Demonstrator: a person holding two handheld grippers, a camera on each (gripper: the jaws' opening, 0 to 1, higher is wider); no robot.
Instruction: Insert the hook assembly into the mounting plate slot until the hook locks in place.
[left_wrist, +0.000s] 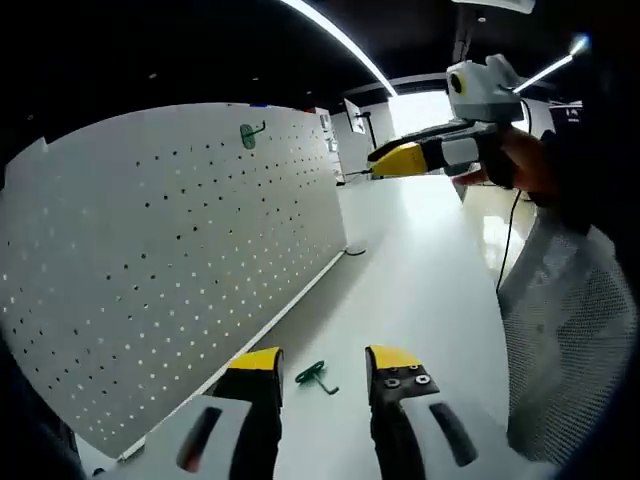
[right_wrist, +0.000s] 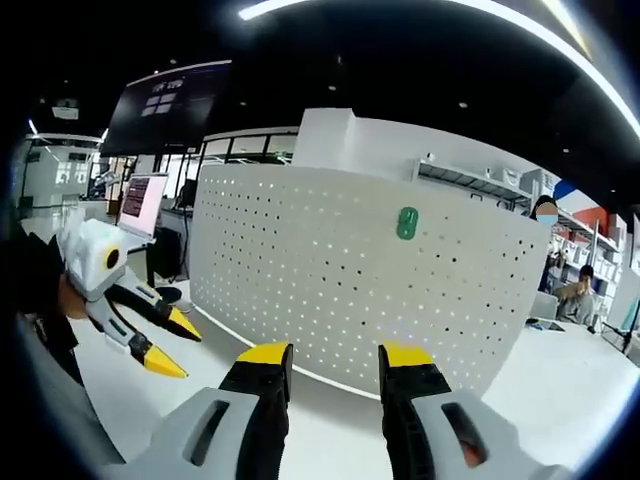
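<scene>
Your left gripper (left_wrist: 322, 368) hangs released over the white desk (left_wrist: 420, 290), a green hook (left_wrist: 316, 376) lying on the desk between its jaws. Your right gripper (right_wrist: 327, 362) is also released, holding nothing, facing the upright pegboard (right_wrist: 350, 280), where another green hook (right_wrist: 406, 222) already hangs.

Green hook (left_wrist: 317, 377) on table (left_wrist: 420, 270) between open claw (left_wrist: 322, 368) tips.
</scene>
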